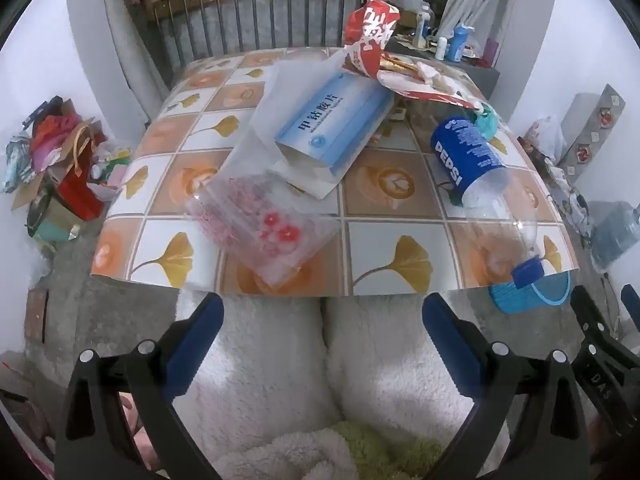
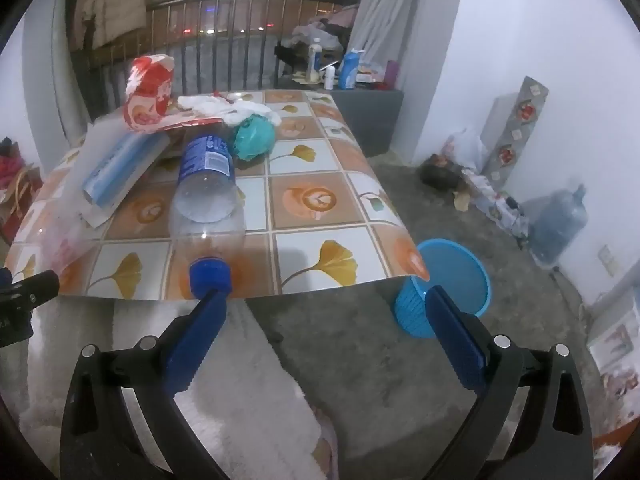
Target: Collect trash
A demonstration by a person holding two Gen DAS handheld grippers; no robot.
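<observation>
On the table [image 1: 168, 136], reading left to right from the Pepsi bottle [image 1: 472, 164] as landmark: a clear pouch [image 1: 264, 228] with red flowers lies well left of it near the front edge, a blue-and-white box [image 1: 336, 120] sits between, and a red wrapper [image 1: 372, 36] rises behind. Just behind the bottle lies a teal wad [image 2: 254, 138], and right of its cap, on the floor, stands a blue bin [image 2: 452, 280]. Both claws, the left gripper [image 1: 322, 320] and right gripper [image 2: 324, 308], hang spread wide and hold nothing, short of the table.
</observation>
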